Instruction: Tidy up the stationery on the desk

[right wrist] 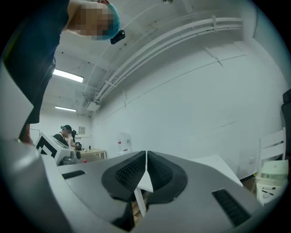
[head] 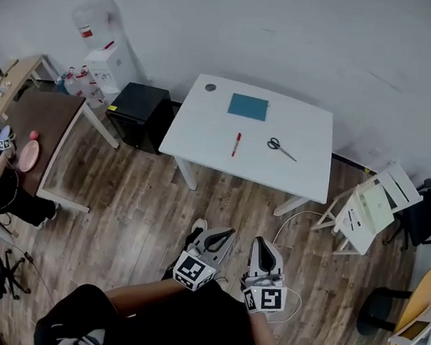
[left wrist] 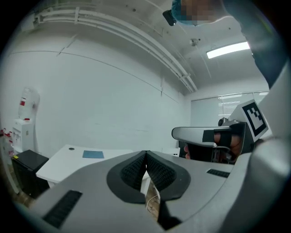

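Stationery sits on the white desk [head: 205, 125]: a red pen [head: 236, 144] lies near the scissors [head: 281, 147], with a blue pad [head: 248, 107] behind them toward the wall. I hold my left gripper [head: 227, 233] and right gripper [head: 259, 243] over the wooden floor [head: 144, 206], well short of the desk, jaws pressed together on nothing.

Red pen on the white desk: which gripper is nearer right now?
Left, narrowly. The left gripper is short of the desk, roughly in line with the red pen; the right gripper is beside it, offset sideways and slightly farther back.
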